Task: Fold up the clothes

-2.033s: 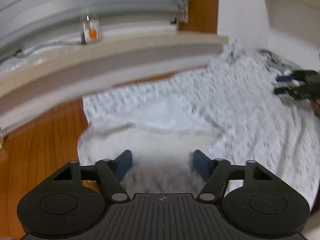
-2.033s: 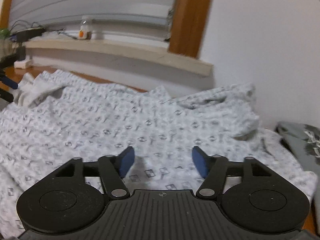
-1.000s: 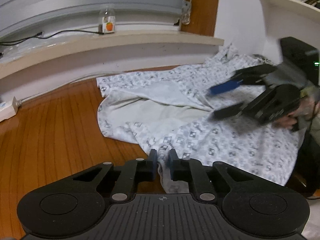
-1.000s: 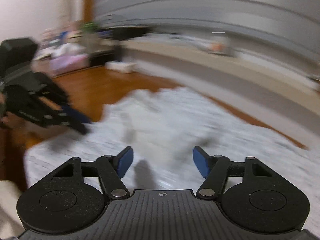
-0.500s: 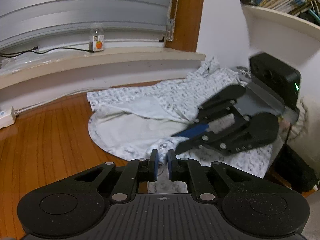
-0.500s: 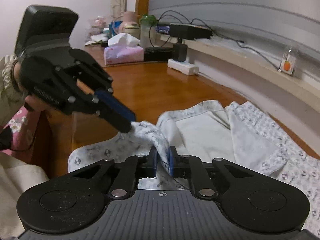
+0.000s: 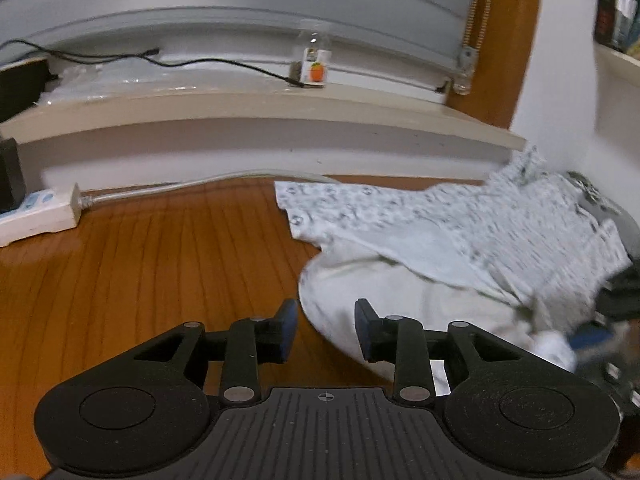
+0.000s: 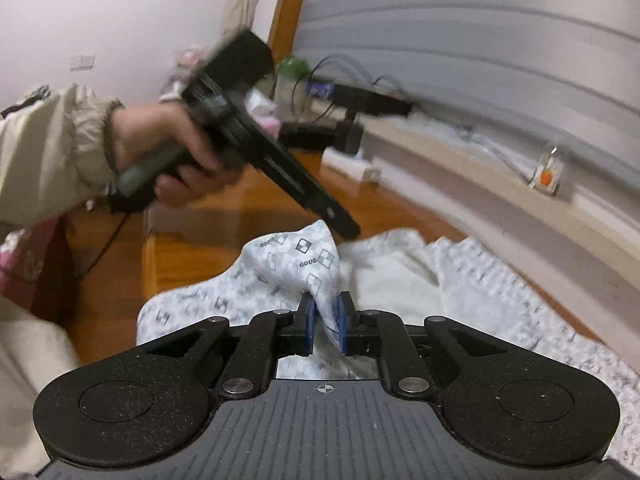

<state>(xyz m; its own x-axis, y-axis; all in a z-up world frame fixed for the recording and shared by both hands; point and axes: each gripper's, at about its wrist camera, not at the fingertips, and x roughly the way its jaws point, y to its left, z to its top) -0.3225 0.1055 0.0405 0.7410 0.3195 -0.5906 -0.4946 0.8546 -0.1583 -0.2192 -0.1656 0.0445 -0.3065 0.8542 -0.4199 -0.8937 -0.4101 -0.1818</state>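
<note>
With the patterned garment [image 8: 296,264] spread on the wooden worktop [image 7: 160,248] at centre frame, the right gripper [image 8: 324,322] pinches a raised corner while the left gripper [image 7: 322,326], jaws opening and empty, should re-grip another edge and keep the fold line taut.

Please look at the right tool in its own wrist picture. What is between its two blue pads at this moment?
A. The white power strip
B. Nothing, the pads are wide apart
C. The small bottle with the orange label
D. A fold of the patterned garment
D: in the right wrist view the right tool has its blue pads close together on a raised fold of the patterned garment, which stands up between them.
</note>
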